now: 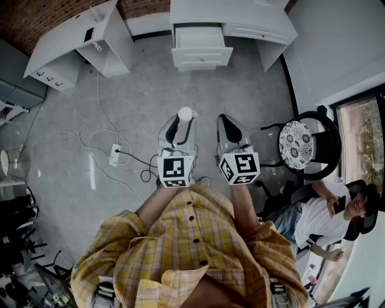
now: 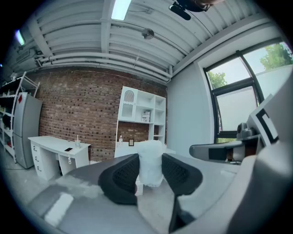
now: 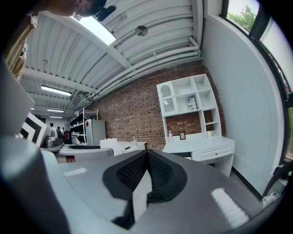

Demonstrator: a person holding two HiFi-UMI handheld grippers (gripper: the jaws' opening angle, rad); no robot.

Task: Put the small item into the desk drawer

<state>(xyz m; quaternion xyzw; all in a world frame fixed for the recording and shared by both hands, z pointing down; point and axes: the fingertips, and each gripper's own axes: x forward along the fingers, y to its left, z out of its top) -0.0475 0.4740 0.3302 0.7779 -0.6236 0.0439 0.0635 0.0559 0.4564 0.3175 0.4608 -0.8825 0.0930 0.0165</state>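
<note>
A small white item (image 1: pixel 185 113) sits upright between the pads of my left gripper (image 1: pixel 181 123), which is shut on it. In the left gripper view the white item (image 2: pixel 150 162) fills the gap between the two black pads (image 2: pixel 122 176). My right gripper (image 1: pixel 226 122) hangs beside it, shut with nothing between its pads (image 3: pixel 158 170), which meet. Both are held in front of the person's chest, well short of the white desk (image 1: pixel 252 18). Its drawer (image 1: pixel 201 48) stands pulled open at the top of the head view.
A second white desk (image 1: pixel 72 45) stands at the upper left. A power strip (image 1: pixel 114 154) and cables lie on the floor to the left. At the right are a black chair (image 1: pixel 299 144) with a patterned seat and a seated person (image 1: pixel 319 219).
</note>
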